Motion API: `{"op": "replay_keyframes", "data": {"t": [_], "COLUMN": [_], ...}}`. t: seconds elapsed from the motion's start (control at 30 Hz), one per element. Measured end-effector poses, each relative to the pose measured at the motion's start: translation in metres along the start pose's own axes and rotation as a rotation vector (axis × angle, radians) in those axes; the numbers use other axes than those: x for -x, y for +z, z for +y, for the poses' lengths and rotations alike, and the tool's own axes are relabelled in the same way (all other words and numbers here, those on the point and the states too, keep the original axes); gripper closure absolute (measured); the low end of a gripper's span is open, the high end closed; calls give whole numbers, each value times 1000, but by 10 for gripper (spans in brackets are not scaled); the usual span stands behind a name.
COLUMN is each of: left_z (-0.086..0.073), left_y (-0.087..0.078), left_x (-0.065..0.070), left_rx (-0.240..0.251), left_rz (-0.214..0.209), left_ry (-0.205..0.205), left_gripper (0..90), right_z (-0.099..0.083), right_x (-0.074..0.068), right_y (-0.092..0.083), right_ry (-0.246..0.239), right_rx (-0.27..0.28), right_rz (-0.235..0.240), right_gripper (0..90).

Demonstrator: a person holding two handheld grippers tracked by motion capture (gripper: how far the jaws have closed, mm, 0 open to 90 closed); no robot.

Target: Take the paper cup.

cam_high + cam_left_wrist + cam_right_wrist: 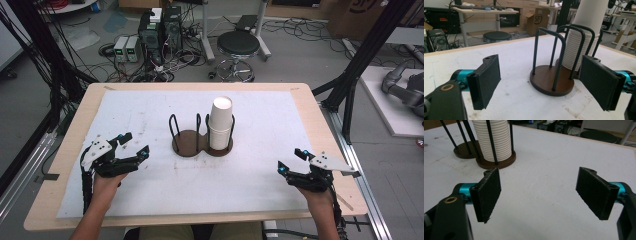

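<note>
High view: cup stack [220, 124] is seated upright in the right bay of the wire holder [188, 143], mid-table; left gripper [134, 143], jaws wide and empty, lies nearer than right gripper [291, 161], likewise gaping

Grey concrete floor [300, 55], black round stool [238, 45] at twelve o'clock beyond the table, computer towers [161, 30] and tangled cables [150, 70] at eleven, cardboard boxes [357, 17] at one, black frame posts [45, 55] at nine, even indoor light.
</note>
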State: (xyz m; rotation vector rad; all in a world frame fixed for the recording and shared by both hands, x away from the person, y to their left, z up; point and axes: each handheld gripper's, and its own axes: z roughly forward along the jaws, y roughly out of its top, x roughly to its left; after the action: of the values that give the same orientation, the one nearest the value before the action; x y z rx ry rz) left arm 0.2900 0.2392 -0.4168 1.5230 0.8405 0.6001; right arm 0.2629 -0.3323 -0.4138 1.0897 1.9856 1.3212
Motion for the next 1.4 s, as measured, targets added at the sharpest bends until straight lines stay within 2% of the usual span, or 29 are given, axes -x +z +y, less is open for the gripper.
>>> {"op": "replay_keyframes", "data": {"t": [0.47, 0.83, 0.93, 1.03, 1.27, 1.4], "left_z": [0, 1, 0, 1, 0, 0], "left_y": [-1, -1, 1, 2, 4, 4], "left_x": [0, 3, 4, 4, 4, 4], "left_rx": [3, 5, 1, -3, -8, -10], "left_rz": [4, -24, -29, -31, -32, -34], "left_ry": [-3, 2, -3, 0, -4, -7], "left_gripper": [174, 174, 174, 174, 174, 174], "right_z": [1, 9, 16, 26, 53, 69], "right_x": [0, -7, -10, -14, -20, -22], "right_y": [3, 4, 3, 3, 11, 19], "right_ry": [6, -5, 3, 17, -2, -20], "right_rx": [7, 10, 24, 51, 87, 90], "right_rz": [24, 43, 50, 82, 130, 155], "right_gripper": [206, 206, 206, 206, 206, 206]}}
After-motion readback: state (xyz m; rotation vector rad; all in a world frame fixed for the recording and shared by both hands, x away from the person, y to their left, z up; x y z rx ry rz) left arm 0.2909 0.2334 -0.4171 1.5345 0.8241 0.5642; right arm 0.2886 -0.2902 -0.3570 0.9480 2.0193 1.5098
